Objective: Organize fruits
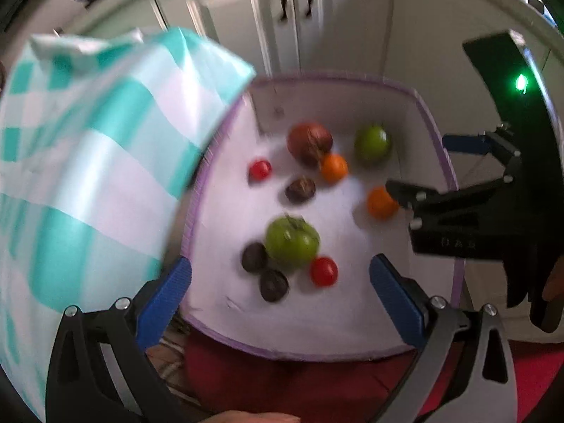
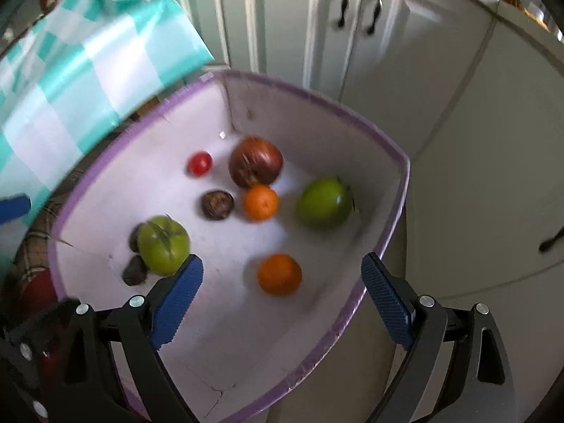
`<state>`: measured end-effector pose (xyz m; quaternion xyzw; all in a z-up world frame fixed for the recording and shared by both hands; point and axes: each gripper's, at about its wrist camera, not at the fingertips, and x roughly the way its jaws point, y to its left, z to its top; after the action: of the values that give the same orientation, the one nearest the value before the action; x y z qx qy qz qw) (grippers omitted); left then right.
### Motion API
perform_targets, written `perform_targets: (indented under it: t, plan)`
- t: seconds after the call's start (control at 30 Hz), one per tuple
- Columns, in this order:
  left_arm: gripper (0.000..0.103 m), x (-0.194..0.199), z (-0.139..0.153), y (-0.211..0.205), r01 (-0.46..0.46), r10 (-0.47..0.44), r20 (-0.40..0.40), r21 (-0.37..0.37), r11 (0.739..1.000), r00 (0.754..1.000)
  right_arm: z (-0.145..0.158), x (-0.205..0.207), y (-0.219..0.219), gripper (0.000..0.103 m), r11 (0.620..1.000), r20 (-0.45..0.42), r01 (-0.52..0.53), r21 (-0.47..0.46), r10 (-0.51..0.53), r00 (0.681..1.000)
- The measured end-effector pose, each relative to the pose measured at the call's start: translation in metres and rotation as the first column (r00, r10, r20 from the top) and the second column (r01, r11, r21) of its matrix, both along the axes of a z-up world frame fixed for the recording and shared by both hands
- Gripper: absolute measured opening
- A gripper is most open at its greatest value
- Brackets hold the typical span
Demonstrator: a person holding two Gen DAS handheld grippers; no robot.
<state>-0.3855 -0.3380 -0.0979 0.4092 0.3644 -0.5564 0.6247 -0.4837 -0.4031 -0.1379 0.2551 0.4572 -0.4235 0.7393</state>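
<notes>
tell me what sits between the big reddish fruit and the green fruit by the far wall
A small orange fruit sits between the reddish fruit and the green fruit, touching the reddish one; the right wrist view shows it best.

Blurred, seemingly loose fruits [image 1: 292, 243] in white bin [image 1: 352, 317]

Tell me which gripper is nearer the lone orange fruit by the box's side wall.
Right. The right gripper hovers just over the orange fruit; the left gripper hangs farther away, above the green fruit.
</notes>
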Motion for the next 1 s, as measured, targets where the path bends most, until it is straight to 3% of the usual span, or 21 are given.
perform_targets:
  t: [0.1,0.23,0.6,1.0]
  plan:
    - [0.101,-0.002,-0.014,0.000,0.010,-0.009,-0.018,0.056,0.998,1.000,-0.005,-0.009,-0.008,0.089,0.997,0.012,0.069,0.021,-0.070,0.998]
    - [0.101,-0.002,-0.025,0.003,0.014,-0.012,-0.033,0.079,0.997,0.999,-0.006,-0.008,-0.009,0.088,0.998,0.010,0.069,0.012,-0.069,0.998]
    - [0.101,0.000,-0.030,0.006,0.010,-0.006,-0.043,0.100,0.995,0.999,-0.003,0.005,-0.002,0.089,0.999,0.001,0.006,-0.033,-0.006,1.000]
    - [0.101,0.003,-0.029,0.008,0.007,-0.002,-0.048,0.100,0.995,0.999,-0.006,0.011,0.000,0.089,1.000,0.015,-0.003,-0.004,0.003,1.000]
